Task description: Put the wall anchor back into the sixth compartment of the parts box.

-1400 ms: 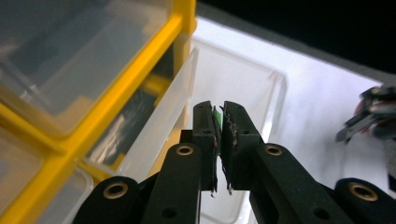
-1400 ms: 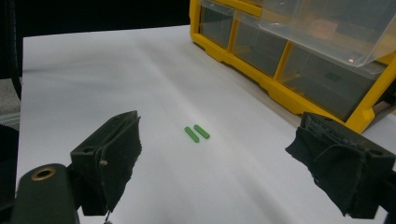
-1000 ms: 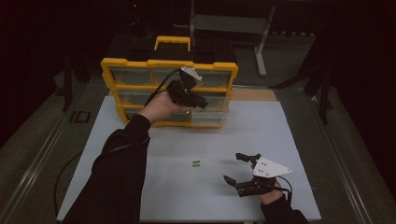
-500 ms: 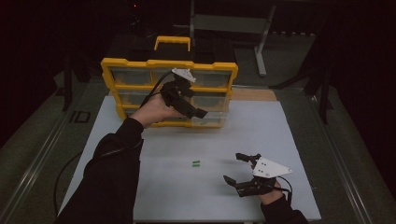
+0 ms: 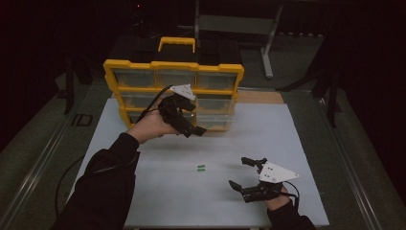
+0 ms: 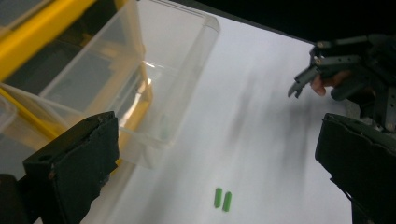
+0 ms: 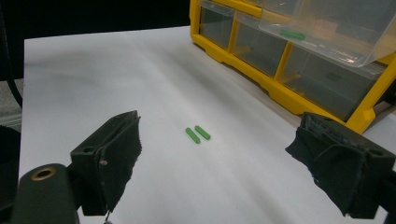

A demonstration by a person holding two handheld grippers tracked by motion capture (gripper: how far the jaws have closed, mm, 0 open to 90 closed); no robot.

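Two small green sticks (image 5: 201, 167) lie side by side on the bare white table (image 5: 306, 143), well clear of the yellow organizer (image 5: 143, 67) and its pulled-out clear drawer (image 6: 154, 70). They look light, stiff and slippery; pinch one across its middle. Left claw (image 5: 194, 129) and right claw (image 5: 244, 173) both gape, empty, with open room all around.

The cabinet (image 5: 174, 67) has a bright yellow frame and handle, and its drawers (image 6: 154, 88) are clear, colourless plastic. Two small pegs (image 7: 197, 134) on the table are vivid green, and a third green peg (image 7: 293, 34) lies in a pulled-out drawer. The table top (image 5: 287, 134) is plain white. Both grippers, left (image 5: 184, 122) and right (image 5: 246, 175), are black with pale grey plates. The sleeves (image 5: 103, 187) are black.
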